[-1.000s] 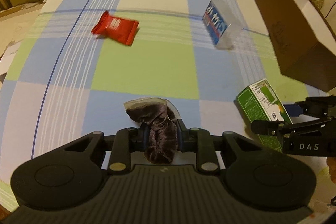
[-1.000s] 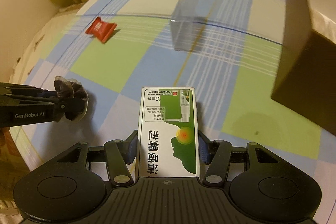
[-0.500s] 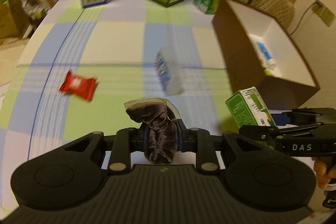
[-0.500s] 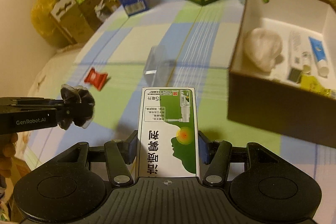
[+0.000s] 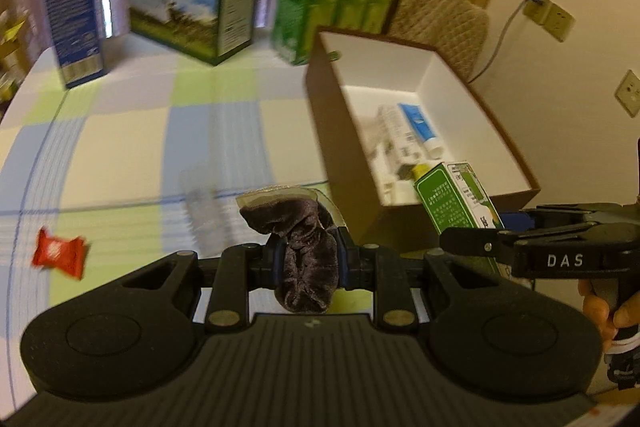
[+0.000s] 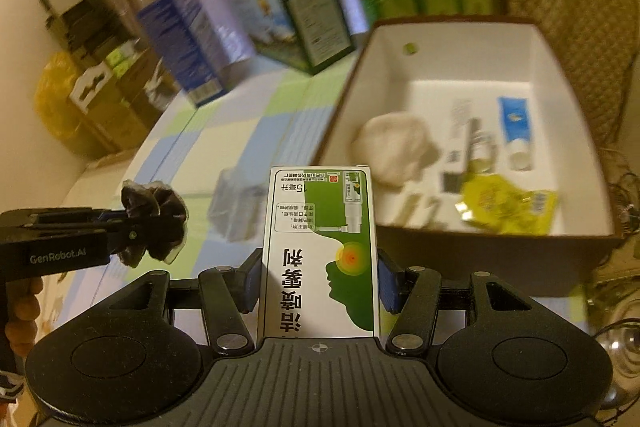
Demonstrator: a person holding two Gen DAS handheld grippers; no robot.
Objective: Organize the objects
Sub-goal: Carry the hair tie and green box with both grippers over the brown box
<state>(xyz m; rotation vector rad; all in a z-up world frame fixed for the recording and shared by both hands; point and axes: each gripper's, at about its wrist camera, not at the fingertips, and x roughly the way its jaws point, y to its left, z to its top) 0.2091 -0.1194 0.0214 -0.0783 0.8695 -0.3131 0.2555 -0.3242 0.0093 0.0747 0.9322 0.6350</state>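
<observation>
Mid-task, both grippers loaded and heading for the brown box (image 6: 460, 251). Already lying inside it: a white bundle (image 6: 390, 149), a blue tube (image 6: 514, 125), a yellow packet (image 6: 506, 205), and some small blurred items I can't identify.

Left gripper (image 5: 308, 261) is clamping a dark velvet scrunchie (image 5: 306, 247) in its clear wrapper, hanging short of the box's near wall, off its left corner. Right gripper (image 6: 320, 285) is pinching a green-and-white carton (image 6: 322, 251) by its lower half, also just short of the near wall, not yet over the opening.

Carton's long axis is running along the fingers, free end pointing at the box, print upside down to the camera. Scrunchie has no clear axis.

Still sitting on the checked tablecloth (image 5: 132, 131), well left of the box: a red packet (image 5: 60, 253) and a clear case (image 6: 236, 205), blurred. My read: two drops pending, then those two.
</observation>
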